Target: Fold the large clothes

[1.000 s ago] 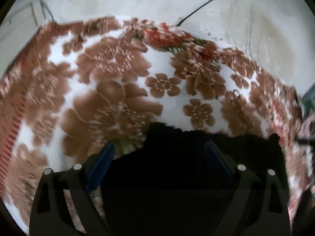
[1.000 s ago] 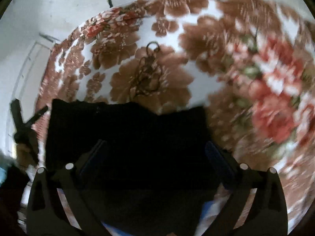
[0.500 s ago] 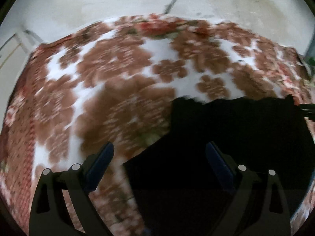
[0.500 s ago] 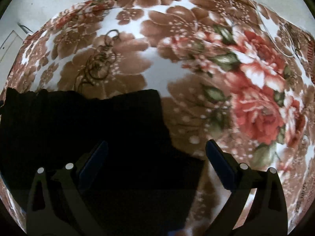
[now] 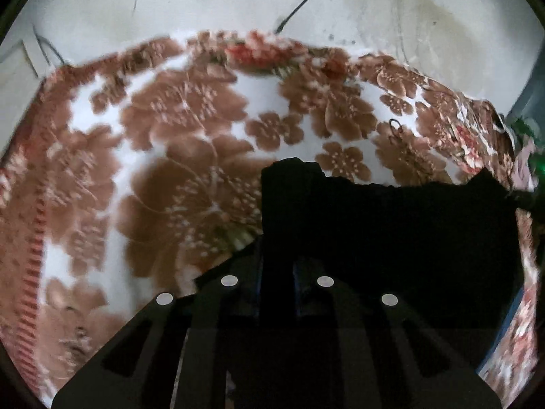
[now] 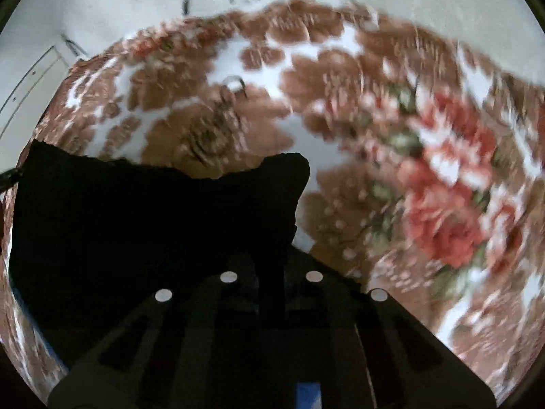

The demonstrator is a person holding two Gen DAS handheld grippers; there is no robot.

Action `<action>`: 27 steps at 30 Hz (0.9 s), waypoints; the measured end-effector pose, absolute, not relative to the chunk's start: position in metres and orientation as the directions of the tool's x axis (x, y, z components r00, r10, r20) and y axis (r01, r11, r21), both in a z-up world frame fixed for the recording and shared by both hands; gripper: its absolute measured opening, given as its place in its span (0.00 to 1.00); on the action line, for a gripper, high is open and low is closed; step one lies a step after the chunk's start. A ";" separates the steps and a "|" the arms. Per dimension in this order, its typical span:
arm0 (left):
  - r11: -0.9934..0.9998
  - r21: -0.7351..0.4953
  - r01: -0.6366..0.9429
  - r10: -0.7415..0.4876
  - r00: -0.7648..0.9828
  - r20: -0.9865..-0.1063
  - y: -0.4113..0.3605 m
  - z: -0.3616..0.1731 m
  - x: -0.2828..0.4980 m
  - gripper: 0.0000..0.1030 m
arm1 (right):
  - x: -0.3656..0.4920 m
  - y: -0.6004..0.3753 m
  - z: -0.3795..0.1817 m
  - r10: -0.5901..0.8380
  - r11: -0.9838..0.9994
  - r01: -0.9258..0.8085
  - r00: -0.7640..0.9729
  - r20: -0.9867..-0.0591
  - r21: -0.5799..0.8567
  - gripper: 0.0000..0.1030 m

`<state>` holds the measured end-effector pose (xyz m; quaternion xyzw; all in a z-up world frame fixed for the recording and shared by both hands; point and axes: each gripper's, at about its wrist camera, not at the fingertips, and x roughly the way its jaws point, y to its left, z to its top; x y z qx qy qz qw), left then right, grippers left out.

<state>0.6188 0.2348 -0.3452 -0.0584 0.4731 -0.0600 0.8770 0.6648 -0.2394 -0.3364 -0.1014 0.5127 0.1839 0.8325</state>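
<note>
You had left hand-held gripper pinching one top corner of black garment, right hand-held gripper pinching other corner. Edge hung taut between (likely to carry fold evenly) over floral blanket, lower part resting there.

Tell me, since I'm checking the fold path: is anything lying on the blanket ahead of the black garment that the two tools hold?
Nothing visible blocks it. The left tool and right tool each pinch a corner of the black garment, and the floral blanket beyond its edge carries only a thin loose thread.
</note>
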 end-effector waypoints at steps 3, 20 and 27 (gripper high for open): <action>0.993 -0.110 0.051 -0.121 0.502 -0.856 0.235 -0.365 0.618 0.12 | 0.665 -0.224 -0.361 0.125 0.872 -0.482 0.393 -0.911 -0.088 0.08; 0.997 -0.042 0.072 -0.077 0.607 -0.791 0.196 -0.317 0.578 0.85 | 0.601 -0.193 -0.332 0.072 0.893 -0.399 0.586 -0.807 -0.209 0.64; 0.999 -0.042 0.010 -0.040 0.585 -0.810 0.127 -0.357 0.563 0.95 | 0.564 -0.144 -0.367 0.057 0.925 -0.332 0.599 -0.799 -0.183 0.94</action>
